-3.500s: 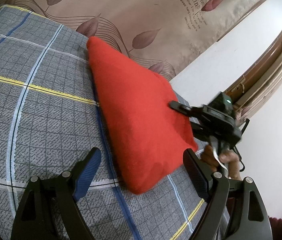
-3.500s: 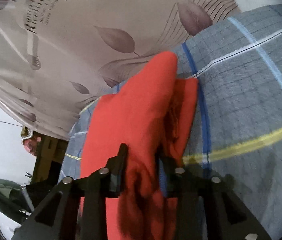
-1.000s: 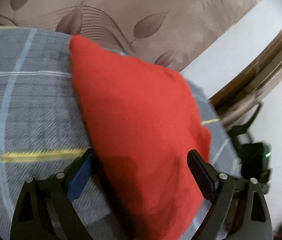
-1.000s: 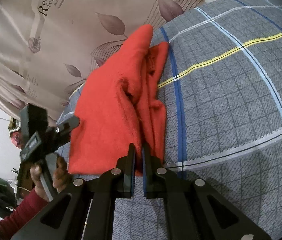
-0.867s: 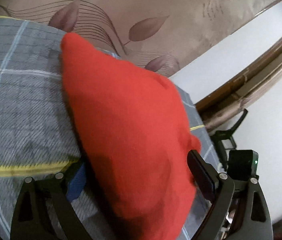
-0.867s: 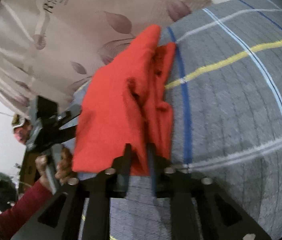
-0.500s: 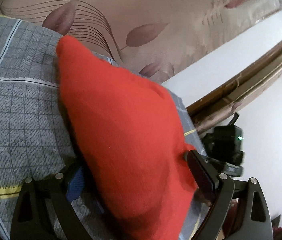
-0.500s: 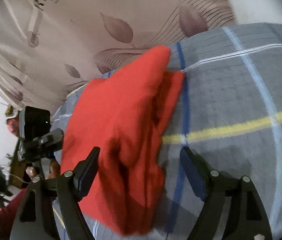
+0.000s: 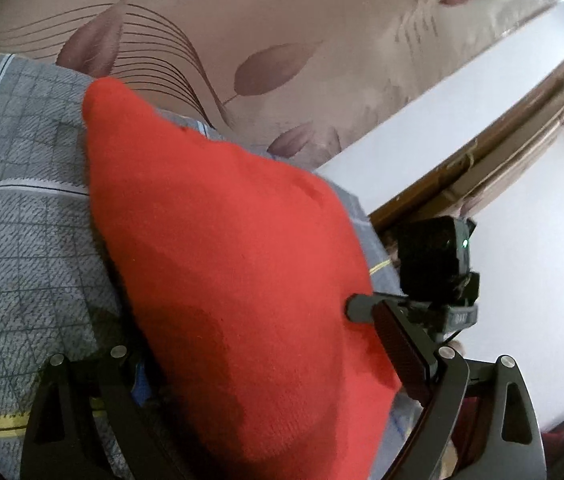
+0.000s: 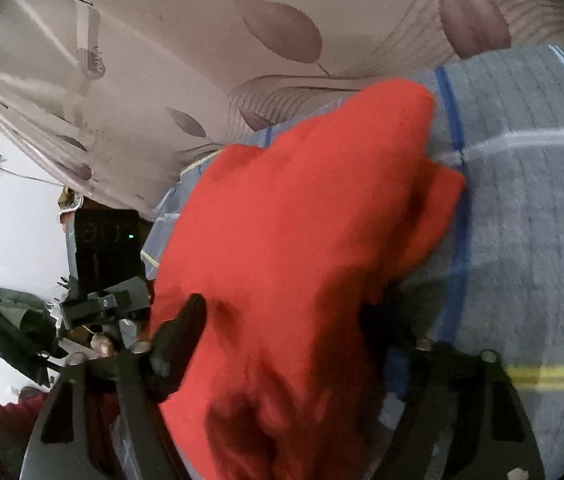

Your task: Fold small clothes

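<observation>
A thick, soft red knitted garment (image 9: 238, 280), already doubled into a bulky wedge, lies on the grey checked bedspread with blue, white and yellow stripes (image 9: 18, 240), its far corner close to the beige curtain printed with brown leaves (image 9: 282, 32). The left gripper (image 9: 270, 364) straddles the near end of the bundle with its jaws set wide apart, one finger at each flank; whether the pads press the cloth cannot be told. The right gripper (image 10: 294, 340), seen in the left wrist view as a black device at the garment's right edge, likewise has the cloth between its fingers, and its jaws are closing on the rumpled, layered side, though no firm pinch is visible yet. Judged from this lay, the step in hand is the taking of a fresh hold on the folded bundle, for one more fold or for squaring and pressing it flat. The next move calls for both grippers to catch all layers together, since the loose inner folds (image 10: 438, 204) on the right side could slip out. No container is in view; the garment rests on the bedspread alone.
</observation>
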Motion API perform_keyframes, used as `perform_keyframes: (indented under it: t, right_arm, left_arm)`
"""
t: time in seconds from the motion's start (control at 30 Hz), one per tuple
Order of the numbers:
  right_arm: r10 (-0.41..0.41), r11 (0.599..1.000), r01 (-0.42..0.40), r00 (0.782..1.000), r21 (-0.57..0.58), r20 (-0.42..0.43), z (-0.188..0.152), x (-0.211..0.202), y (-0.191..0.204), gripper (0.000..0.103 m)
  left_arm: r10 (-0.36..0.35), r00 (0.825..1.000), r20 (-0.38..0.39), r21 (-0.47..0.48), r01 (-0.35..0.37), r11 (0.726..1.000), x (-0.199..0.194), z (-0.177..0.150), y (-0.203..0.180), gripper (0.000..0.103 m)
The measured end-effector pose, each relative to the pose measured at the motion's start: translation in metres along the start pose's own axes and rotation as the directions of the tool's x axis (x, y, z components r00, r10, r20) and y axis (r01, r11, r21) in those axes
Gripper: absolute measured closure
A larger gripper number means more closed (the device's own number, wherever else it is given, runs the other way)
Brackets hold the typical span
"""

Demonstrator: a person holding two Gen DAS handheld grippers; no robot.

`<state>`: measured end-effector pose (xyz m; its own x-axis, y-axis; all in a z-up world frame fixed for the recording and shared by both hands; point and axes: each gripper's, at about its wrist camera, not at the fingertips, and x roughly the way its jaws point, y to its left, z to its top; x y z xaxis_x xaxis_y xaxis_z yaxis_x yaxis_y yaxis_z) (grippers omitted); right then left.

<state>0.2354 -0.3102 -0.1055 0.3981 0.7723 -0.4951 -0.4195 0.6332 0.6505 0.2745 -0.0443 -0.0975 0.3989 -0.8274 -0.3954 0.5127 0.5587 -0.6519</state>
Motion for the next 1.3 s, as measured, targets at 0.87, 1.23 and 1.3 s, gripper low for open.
perform_keyframes:
  t: [0.87,1.23,1.3]
  right_arm:
    - [-0.061,0.998,0.063,0.991,-0.015,0.120,-0.014,0.005,0.073,0.079]
    - [-0.021,1.000,0.020,0.987,0.007,0.156,-0.076,0.000,0.140,0.079]
    - [-0.010,1.000,0.009,0.988,0.005,0.157,-0.089,0.000,0.150,0.079]
  left_arm:
    - [0.310,0.947,0.089,0.097,-0.318,0.943,-0.029,-0.016,-0.045,0.069]
    - [0.410,0.903,0.130,0.170,-0.427,0.888,-0.097,-0.062,-0.097,0.069]
    - [0.425,0.895,0.136,0.178,-0.444,0.878,-0.109,-0.071,-0.104,0.069]
